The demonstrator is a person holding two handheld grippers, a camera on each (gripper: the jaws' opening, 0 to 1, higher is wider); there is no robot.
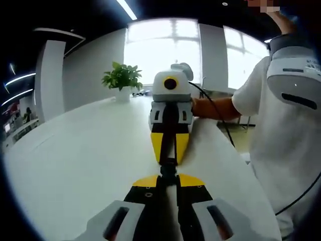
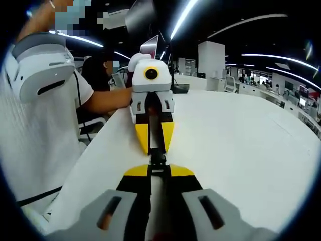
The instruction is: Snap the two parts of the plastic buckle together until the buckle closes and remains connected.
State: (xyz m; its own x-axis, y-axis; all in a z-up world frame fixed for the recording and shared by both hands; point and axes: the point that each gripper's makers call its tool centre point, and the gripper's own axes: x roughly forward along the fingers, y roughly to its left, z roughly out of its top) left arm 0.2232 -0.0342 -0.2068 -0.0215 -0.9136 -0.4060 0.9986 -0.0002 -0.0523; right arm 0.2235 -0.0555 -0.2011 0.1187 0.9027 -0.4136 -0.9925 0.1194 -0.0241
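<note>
While held at frame centre, the black buckle (image 1: 168, 168) is gripped from both ends.
Left gripper (image 1: 168, 176) and right gripper (image 2: 157, 166) jaws are closed on it above the white table (image 1: 85, 155).

No text, label, brand, number or sign can be read anywhere in either gripper view.

the left gripper (image 1: 168, 178) and right gripper (image 2: 159, 168) have yellow tips, black jaws and grey-white bodies. the buckle (image 1: 168, 168) is black, the table (image 1: 75, 160) white, the potted plant (image 1: 122, 78) green, the person's shirt (image 1: 286, 130) white.
</note>
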